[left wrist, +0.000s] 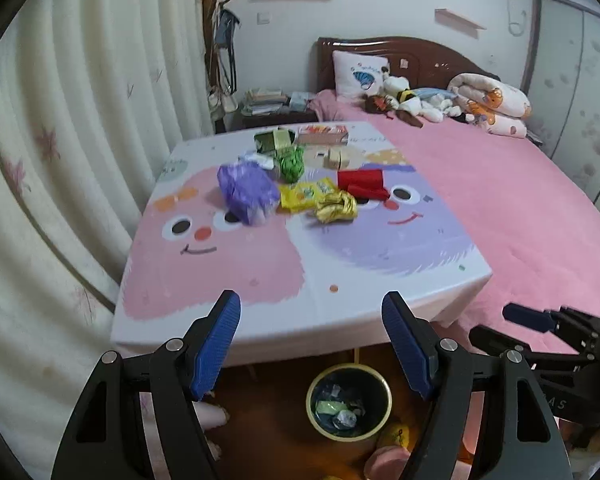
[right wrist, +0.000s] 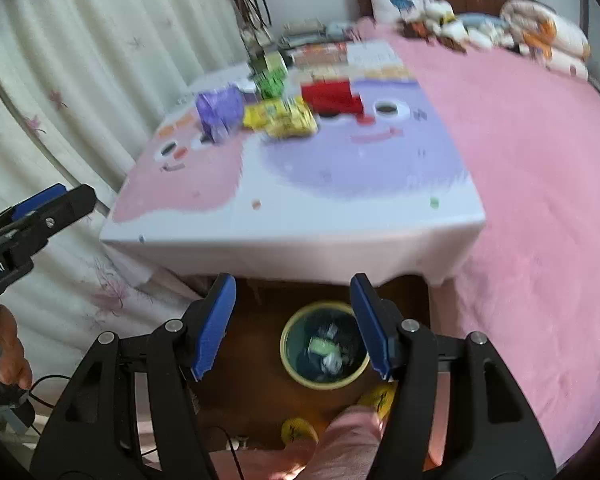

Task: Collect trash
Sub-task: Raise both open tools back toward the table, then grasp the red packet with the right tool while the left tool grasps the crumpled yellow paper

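Observation:
Trash lies in a heap at the far middle of the table (left wrist: 260,280): a purple bag (left wrist: 246,192), a yellow packet (left wrist: 306,194), a crumpled gold wrapper (left wrist: 336,208), a red packet (left wrist: 362,184), a green wrapper (left wrist: 290,162). A yellow-rimmed bin (left wrist: 348,402) with wrappers inside stands on the floor under the table's near edge; it also shows in the right wrist view (right wrist: 324,344). My left gripper (left wrist: 312,308) is open and empty above the near table edge. My right gripper (right wrist: 292,292) is open and empty above the bin.
A pink bed (left wrist: 500,208) runs along the table's right side, with a pillow and soft toys at its head. A curtain (left wrist: 60,160) hangs on the left. Boxes (left wrist: 324,134) lie at the table's far edge. My knee and yellow slippers (right wrist: 300,430) are below.

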`<state>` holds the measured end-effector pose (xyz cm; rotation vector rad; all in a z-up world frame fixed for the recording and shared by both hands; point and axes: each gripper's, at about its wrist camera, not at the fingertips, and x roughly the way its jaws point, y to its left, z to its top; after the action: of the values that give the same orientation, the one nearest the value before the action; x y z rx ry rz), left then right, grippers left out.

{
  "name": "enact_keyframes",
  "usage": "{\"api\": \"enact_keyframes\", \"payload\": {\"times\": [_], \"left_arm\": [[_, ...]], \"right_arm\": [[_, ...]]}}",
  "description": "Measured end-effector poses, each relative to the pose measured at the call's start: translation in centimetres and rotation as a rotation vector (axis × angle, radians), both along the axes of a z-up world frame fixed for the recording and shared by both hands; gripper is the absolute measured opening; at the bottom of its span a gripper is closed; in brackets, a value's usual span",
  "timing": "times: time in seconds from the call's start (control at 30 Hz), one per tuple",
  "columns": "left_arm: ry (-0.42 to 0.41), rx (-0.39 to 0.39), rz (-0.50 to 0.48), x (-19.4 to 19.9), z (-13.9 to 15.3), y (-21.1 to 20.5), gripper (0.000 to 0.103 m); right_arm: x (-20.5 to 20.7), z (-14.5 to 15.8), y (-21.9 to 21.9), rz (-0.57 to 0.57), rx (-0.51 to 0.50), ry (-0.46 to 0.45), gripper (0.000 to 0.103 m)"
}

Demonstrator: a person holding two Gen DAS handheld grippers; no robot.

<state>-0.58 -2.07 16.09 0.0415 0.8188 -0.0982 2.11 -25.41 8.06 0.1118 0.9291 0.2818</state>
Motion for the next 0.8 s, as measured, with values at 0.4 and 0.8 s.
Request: {"api": "enact_keyframes", "payload": {"times": [0.4,0.8], "left_arm": [[0.027,-0.022,0.009,5.0,1.9,-0.4,0.078],[0.151,-0.022,0.157,20.4,-2.9,-3.1,0.087]], "right_arm": [[5.1,5.6,1.4,0.079,-0.087,-0.148,0.06],[23.3,3.4,-0.7,0.283,-0.193,-0.19,0.069]]}}
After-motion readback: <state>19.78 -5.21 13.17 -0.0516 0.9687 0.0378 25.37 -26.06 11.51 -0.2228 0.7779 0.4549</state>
